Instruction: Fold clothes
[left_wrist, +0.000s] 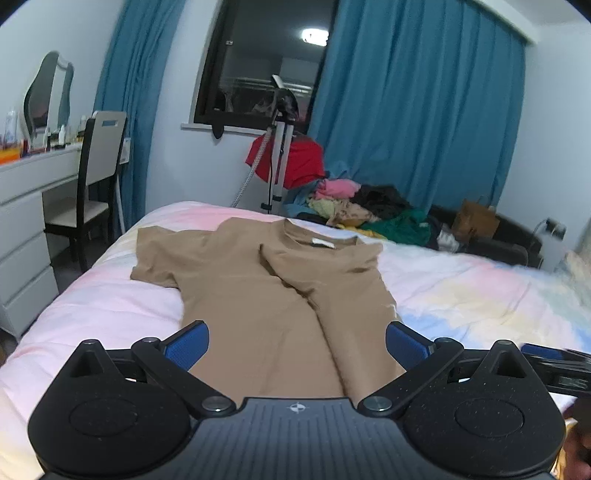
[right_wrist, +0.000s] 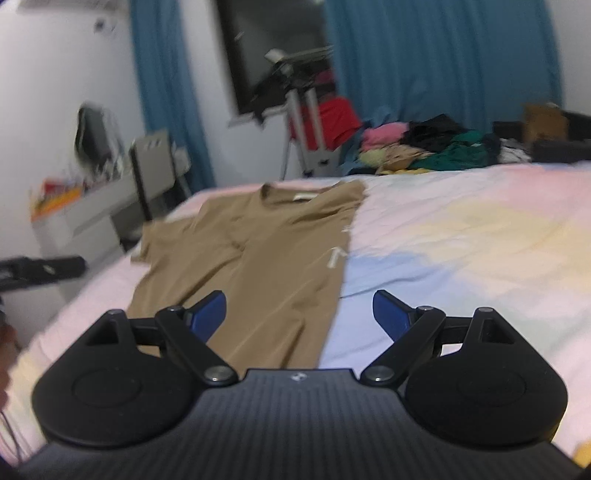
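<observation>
Between the blue fingers (left_wrist: 188, 345) of the left gripper (left_wrist: 297, 341) nothing is held: they stand spread as wide as they go, above the lower part of the tan T-shirt (left_wrist: 258, 295), clear of the cloth. The right gripper (right_wrist: 299, 314) is likewise spread wide and empty, its left finger over the T-shirt's lower part and its right finger over bare bedspread just beside the shirt's folded edge.

The T-shirt lies flat on the bed (left_wrist: 461, 291), collar pointing away from both grippers toward the window (left_wrist: 266, 62). Its right side is folded in over the body, so the right sleeve lies across the chest and a straight edge runs down that side; the left sleeve is spread out toward the bed's left edge. A small white label shows inside the collar.

Beyond the shirt, past the far side of the bed, a heap of mixed clothes (left_wrist: 369, 210) in pink, yellow, green and black sits, with a red garment (left_wrist: 295, 162) hanging by a stand (left_wrist: 279, 147). Left of the bed are a white dressing table (left_wrist: 26, 206) and a chair (left_wrist: 96, 177). Blue curtains (left_wrist: 417, 103) flank the window. The right wrist view is blurred.
</observation>
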